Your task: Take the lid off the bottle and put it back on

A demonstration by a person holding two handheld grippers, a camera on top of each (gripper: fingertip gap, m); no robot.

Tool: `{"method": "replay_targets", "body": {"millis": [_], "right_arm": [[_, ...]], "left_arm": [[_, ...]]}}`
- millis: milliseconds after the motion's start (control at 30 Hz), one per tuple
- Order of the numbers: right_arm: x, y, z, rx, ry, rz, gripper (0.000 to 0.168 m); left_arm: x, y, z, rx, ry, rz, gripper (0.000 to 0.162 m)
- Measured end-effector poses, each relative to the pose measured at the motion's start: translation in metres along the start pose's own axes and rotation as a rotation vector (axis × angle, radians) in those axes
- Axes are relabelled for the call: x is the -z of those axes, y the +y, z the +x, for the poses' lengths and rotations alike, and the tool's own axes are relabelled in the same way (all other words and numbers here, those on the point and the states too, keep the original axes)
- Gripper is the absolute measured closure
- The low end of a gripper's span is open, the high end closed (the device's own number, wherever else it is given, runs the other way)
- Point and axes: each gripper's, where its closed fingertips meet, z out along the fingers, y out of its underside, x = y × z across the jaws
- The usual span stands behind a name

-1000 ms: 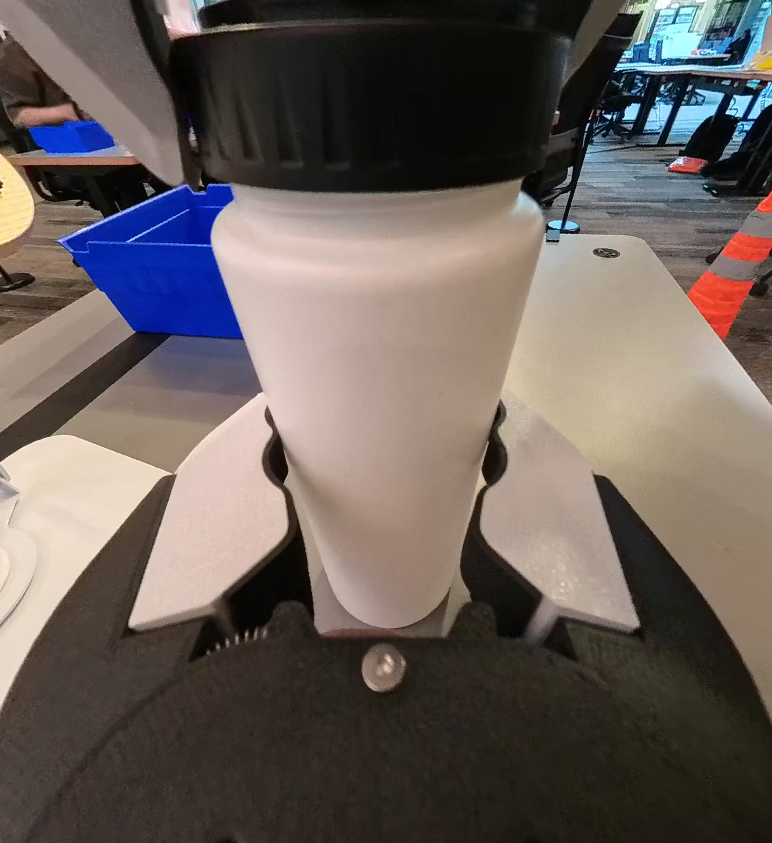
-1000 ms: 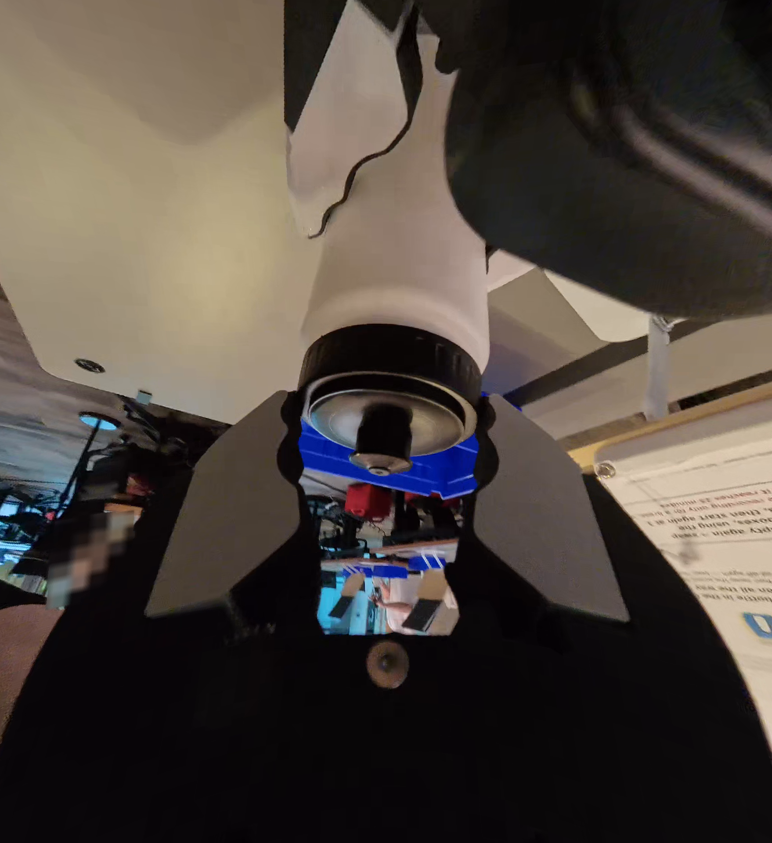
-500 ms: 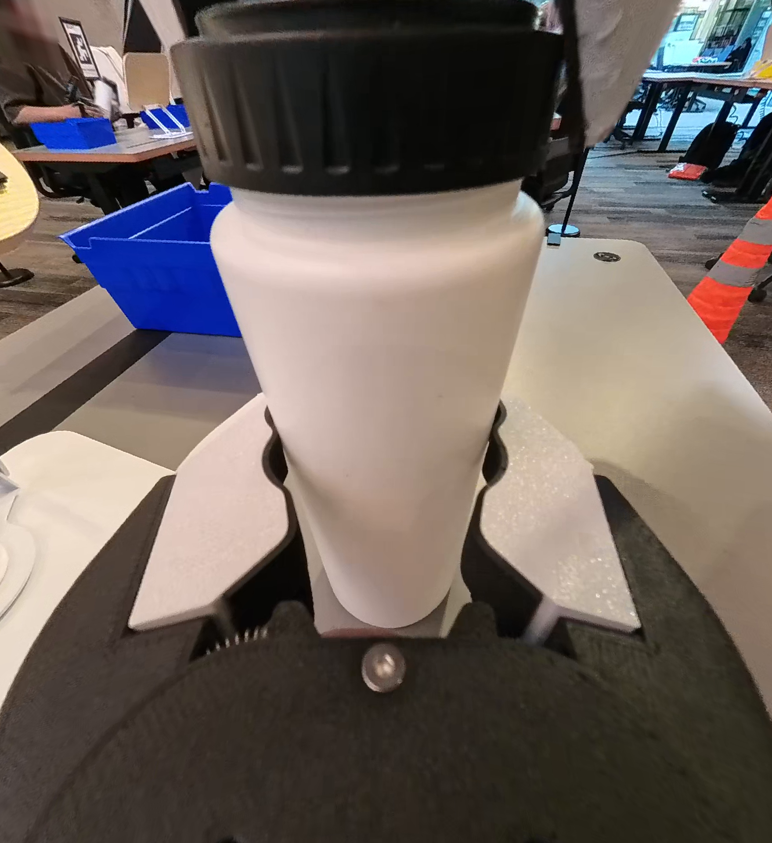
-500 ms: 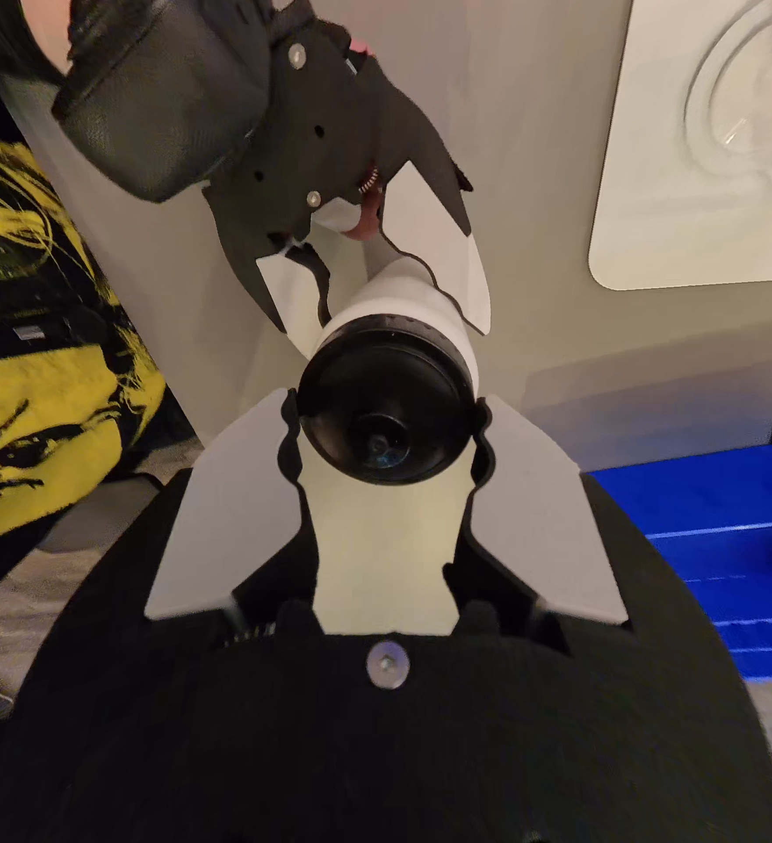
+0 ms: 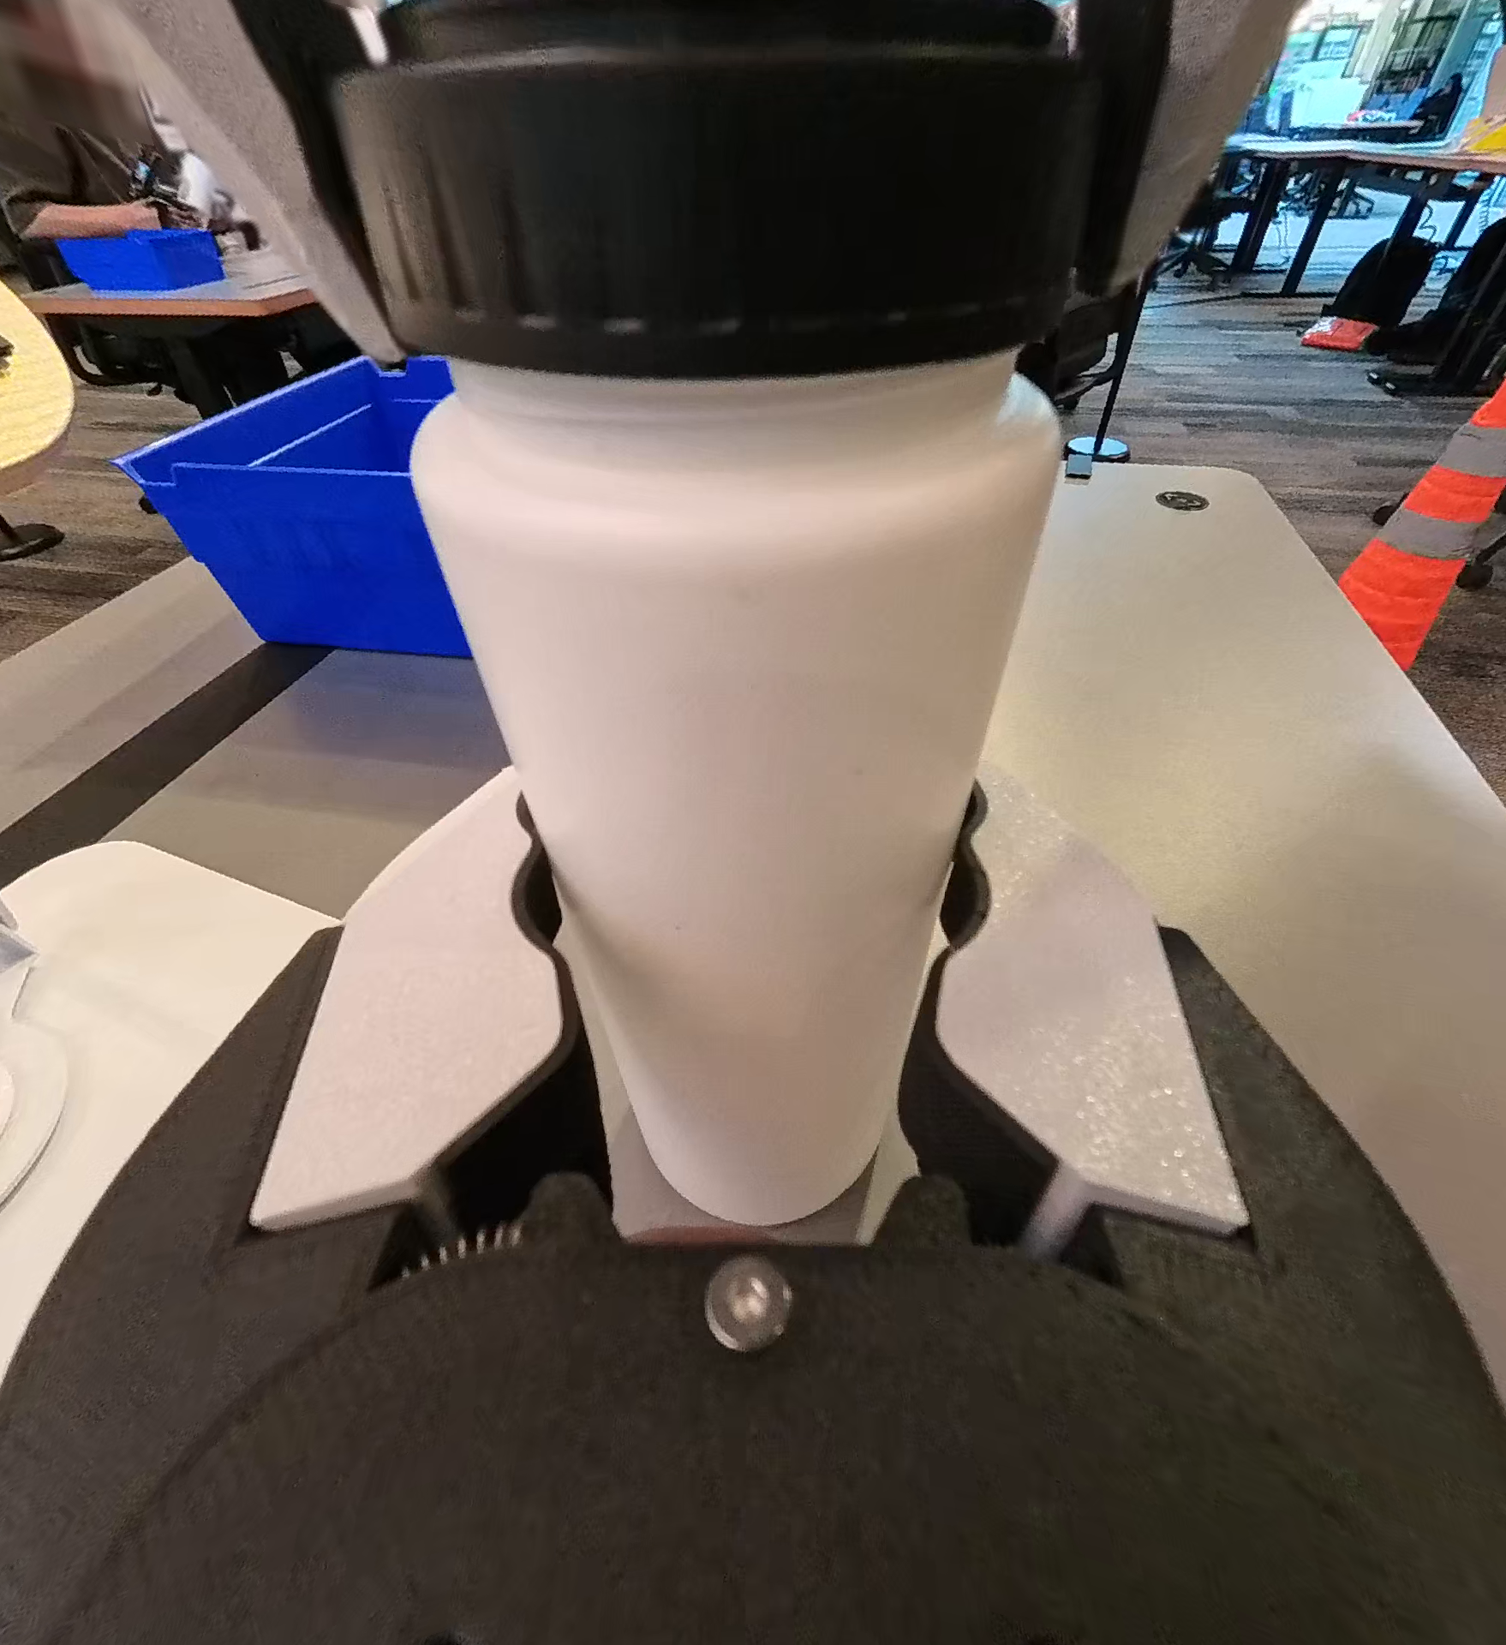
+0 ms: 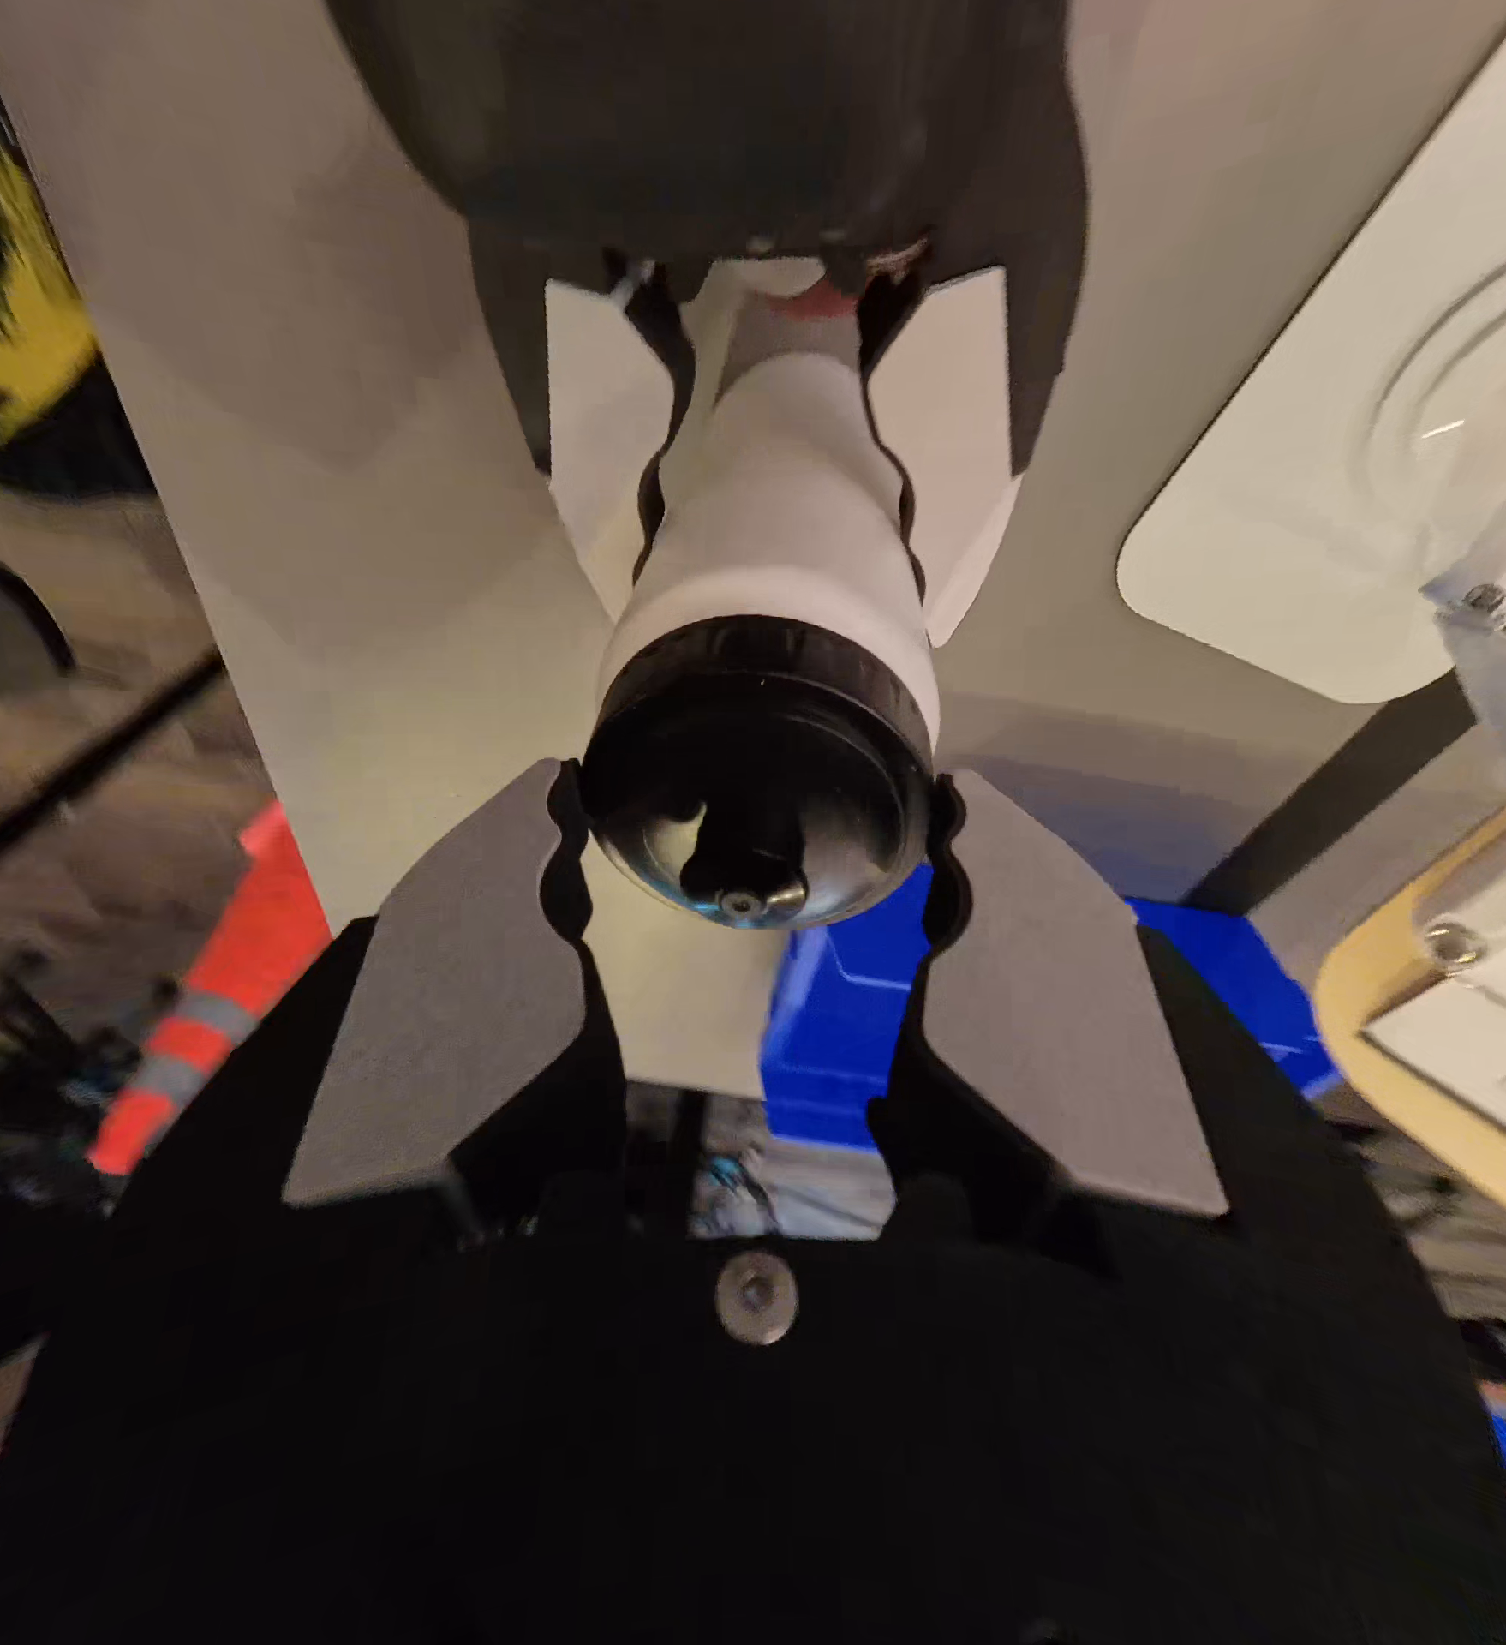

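Note:
A white bottle (image 5: 732,712) with a black ribbed lid (image 5: 714,187) is held above a pale table. My left gripper (image 5: 745,854) is shut on the lower body of the bottle. My right gripper (image 6: 754,801) is shut on the lid (image 6: 754,783), its jaws pressing on both sides of the rim. In the right wrist view the bottle (image 6: 776,534) runs away from the lid to the left gripper (image 6: 776,427) at its far end. The right gripper's grey fingers (image 5: 304,205) show beside the lid in the left wrist view. The lid sits on the bottle neck.
A blue bin (image 5: 304,534) stands on the table (image 5: 1221,757) behind the bottle. A white tray (image 5: 109,979) with a clear stand lies at the left. An orange cone (image 5: 1461,516) stands on the floor to the right. Other desks and a seated person are far behind.
The right gripper has kept turning around the lid, so its view has rolled round. The left gripper and bottle have stayed still.

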Motion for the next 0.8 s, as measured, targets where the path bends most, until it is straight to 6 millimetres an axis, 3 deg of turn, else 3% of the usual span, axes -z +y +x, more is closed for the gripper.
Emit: {"method": "replay_targets", "body": {"millis": [233,367,567,800], "right_arm": [[0.003,0.006,0.006,0.282,0.136,-0.329,0.094],[0.008,0.004,0.009,0.313,0.257,-0.374,0.096],[0.005,0.004,0.007,-0.021,0.175,-0.13,0.078],[0.002,-0.001,-0.001,-0.401,0.002,0.26,0.095]], "left_arm": [[0.001,0.0,-0.002,-0.002,-0.008,-0.002,0.077],[0.002,0.0,-0.003,0.005,-0.007,0.001,0.077],[0.001,0.0,0.0,-0.006,-0.005,-0.005,0.077],[0.0,0.0,0.0,0.0,-0.003,0.002,0.077]]}}
